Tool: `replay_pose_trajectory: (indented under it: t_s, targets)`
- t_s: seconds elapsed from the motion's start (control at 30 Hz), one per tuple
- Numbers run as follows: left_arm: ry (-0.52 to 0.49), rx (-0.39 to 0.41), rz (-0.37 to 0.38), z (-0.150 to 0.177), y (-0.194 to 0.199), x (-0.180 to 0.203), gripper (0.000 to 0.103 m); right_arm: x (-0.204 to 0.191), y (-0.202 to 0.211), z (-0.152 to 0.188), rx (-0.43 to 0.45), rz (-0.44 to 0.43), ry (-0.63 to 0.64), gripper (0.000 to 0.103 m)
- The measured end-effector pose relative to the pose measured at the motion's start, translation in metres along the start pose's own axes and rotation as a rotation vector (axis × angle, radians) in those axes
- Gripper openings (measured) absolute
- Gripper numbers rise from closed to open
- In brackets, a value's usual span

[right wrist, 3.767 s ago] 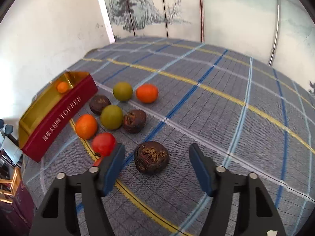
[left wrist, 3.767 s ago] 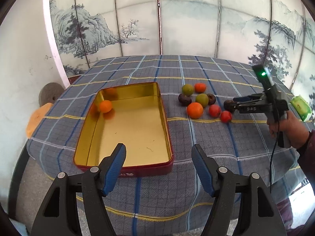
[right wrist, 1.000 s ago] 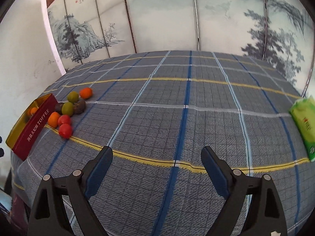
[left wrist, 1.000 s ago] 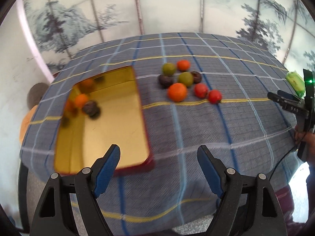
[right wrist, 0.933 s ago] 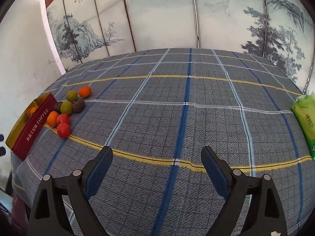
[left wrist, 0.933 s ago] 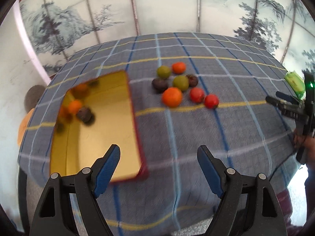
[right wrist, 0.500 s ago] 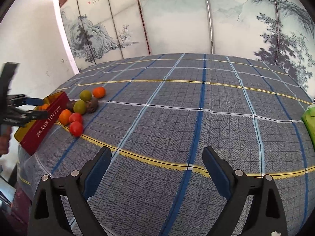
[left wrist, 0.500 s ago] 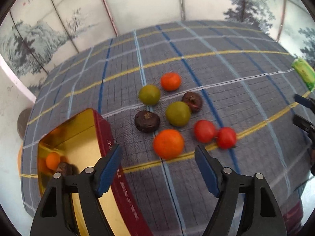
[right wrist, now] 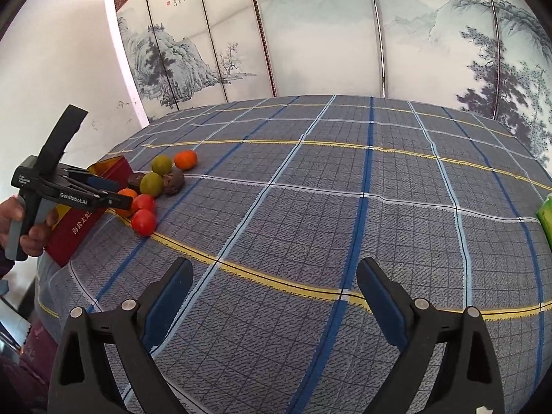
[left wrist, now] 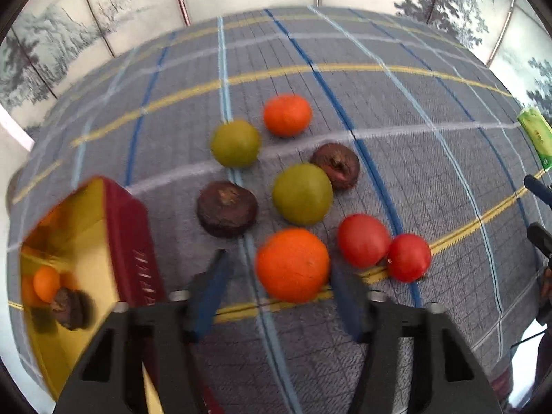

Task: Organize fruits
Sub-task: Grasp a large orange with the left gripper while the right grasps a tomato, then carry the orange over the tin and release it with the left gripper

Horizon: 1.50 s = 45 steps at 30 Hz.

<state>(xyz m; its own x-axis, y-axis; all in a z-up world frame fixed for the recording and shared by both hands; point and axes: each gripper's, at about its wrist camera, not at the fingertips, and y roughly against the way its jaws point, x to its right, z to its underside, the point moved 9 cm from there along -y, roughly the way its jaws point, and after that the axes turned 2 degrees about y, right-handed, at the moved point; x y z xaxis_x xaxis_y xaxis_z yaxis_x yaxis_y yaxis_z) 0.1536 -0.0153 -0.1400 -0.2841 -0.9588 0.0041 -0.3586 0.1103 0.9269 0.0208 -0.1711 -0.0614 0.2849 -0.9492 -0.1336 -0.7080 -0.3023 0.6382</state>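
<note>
Plaid tablecloth [right wrist: 345,207], painted folding screen [right wrist: 310,34] behind, white wall [right wrist: 51,51] left.

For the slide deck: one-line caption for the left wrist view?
Open left claw closing in on the nearest orange, with six other fruits behind it and the gold tin at left.

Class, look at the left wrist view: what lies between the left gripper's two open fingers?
In the left wrist view, the nearest orange sits between the left gripper's open fingers, not yet clamped.
</note>
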Motion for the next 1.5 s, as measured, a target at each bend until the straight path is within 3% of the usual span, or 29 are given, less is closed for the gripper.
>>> replay_pose_trajectory:
  t_s: [0.17,0.33,0.43,0.57,0.6,0.63,0.67,0.73,0.87,1.0,1.17,1.33,1.4,1.43,1.5]
  targets:
    - [0.038,0.016,-0.032,0.005,0.006,-0.004,0.039,0.001,-0.003,0.000,-0.013,0.001,-0.003,0.095]
    - [0.103,0.090,-0.014,0.019,0.044,-0.007,0.040,0.000,-0.007,0.000,-0.037,0.012,-0.002,0.095]
    - [0.141,0.115,0.018,0.029,0.066,-0.006,0.040,-0.015,-0.013,-0.014,-0.036,-0.074,0.008,0.095]
    - [0.181,0.134,0.038,0.040,0.086,-0.009,0.040,-0.059,-0.037,-0.053,-0.042,-0.203,0.124,0.094]
    - [0.188,0.136,0.040,0.042,0.089,-0.009,0.040,-0.069,-0.047,-0.060,-0.051,-0.226,0.159,0.093]
    - [0.193,0.142,0.040,0.045,0.093,-0.010,0.040,-0.080,-0.059,-0.065,-0.074,-0.253,0.200,0.084]
    - [0.195,0.147,0.038,0.048,0.097,-0.011,0.040,-0.091,-0.074,-0.069,-0.106,-0.286,0.240,0.068]
    - [0.195,0.154,0.025,0.056,0.107,-0.012,0.040,-0.107,-0.096,-0.073,-0.150,-0.321,0.295,0.054]
    - [0.199,0.166,0.002,0.067,0.118,-0.018,0.040,-0.126,-0.114,-0.076,-0.201,-0.365,0.351,0.054]
    - [0.212,0.164,0.004,0.072,0.120,-0.022,0.040,-0.142,-0.084,-0.074,-0.153,-0.439,0.303,0.054]
    - [0.215,0.168,0.019,0.073,0.120,-0.020,0.040,-0.155,-0.069,-0.039,-0.177,-0.395,0.357,0.054]
    - [0.223,0.176,0.030,0.075,0.124,-0.019,0.040,-0.161,-0.086,-0.018,-0.239,-0.346,0.399,0.054]
    - [0.228,0.182,0.024,0.077,0.127,-0.021,0.040,-0.162,-0.089,-0.017,-0.241,-0.351,0.396,0.045]
    - [0.230,0.187,0.019,0.077,0.129,-0.023,0.040,-0.161,-0.091,-0.016,-0.245,-0.338,0.398,0.033]
    - [0.238,0.201,0.013,0.080,0.134,-0.027,0.040,-0.156,-0.090,-0.017,-0.239,-0.315,0.379,0.029]
